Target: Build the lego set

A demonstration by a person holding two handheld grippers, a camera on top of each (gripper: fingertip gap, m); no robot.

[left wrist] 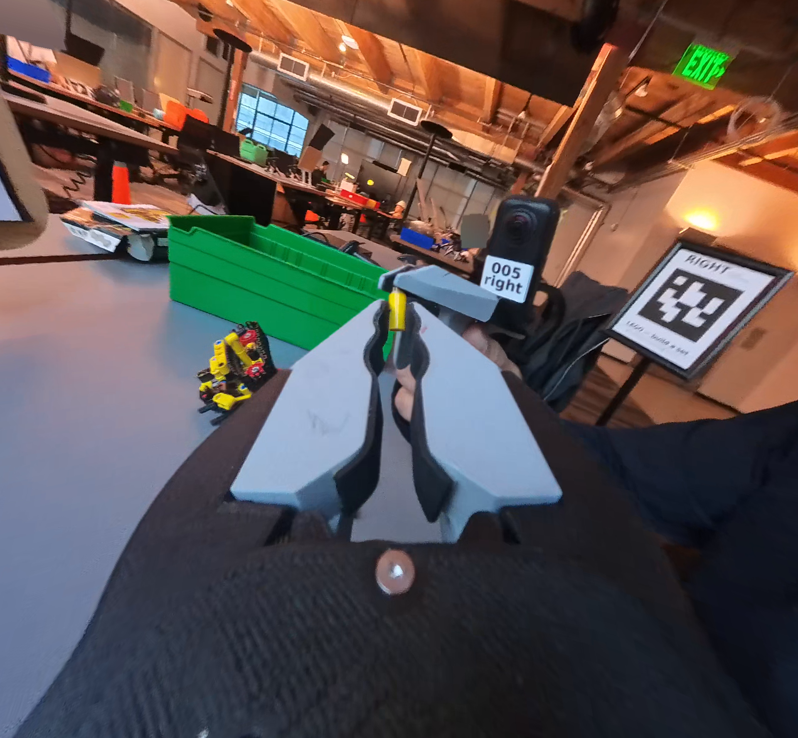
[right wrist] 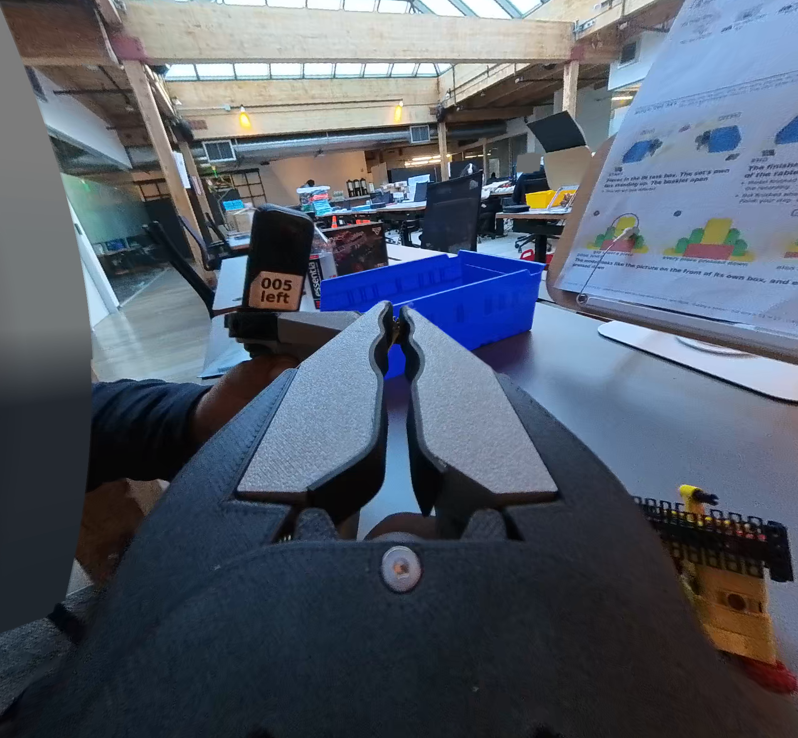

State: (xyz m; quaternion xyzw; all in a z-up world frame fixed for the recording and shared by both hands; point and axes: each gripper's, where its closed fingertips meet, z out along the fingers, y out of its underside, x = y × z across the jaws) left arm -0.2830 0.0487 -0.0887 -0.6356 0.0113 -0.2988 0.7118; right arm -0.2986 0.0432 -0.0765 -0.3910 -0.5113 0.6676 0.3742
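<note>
In the left wrist view my left gripper [left wrist: 395,317] is shut on a short yellow cylindrical lego piece [left wrist: 397,313], held upright between its black pads above the table. My right gripper [left wrist: 388,281] comes in from the right, and its closed tips pinch a small stub at the top end of that piece. In the right wrist view my right gripper [right wrist: 396,317] is shut, with a small yellowish bit [right wrist: 394,330] showing between its tips. The left gripper's grey finger [right wrist: 311,324] reaches in from the left, and its tips are hidden there. A half-built yellow, black and red lego model [left wrist: 235,367] lies on the grey table [left wrist: 86,393]. It also shows in the right wrist view [right wrist: 717,544].
A green bin [left wrist: 259,268] stands behind the model. A blue bin [right wrist: 432,294] stands ahead of the right gripper. An instruction sheet on a stand [right wrist: 712,155] is at the right. A booklet and box [left wrist: 116,220] lie far left. A framed marker sign [left wrist: 691,307] stands off the table. My left and right fingertips are right by each other.
</note>
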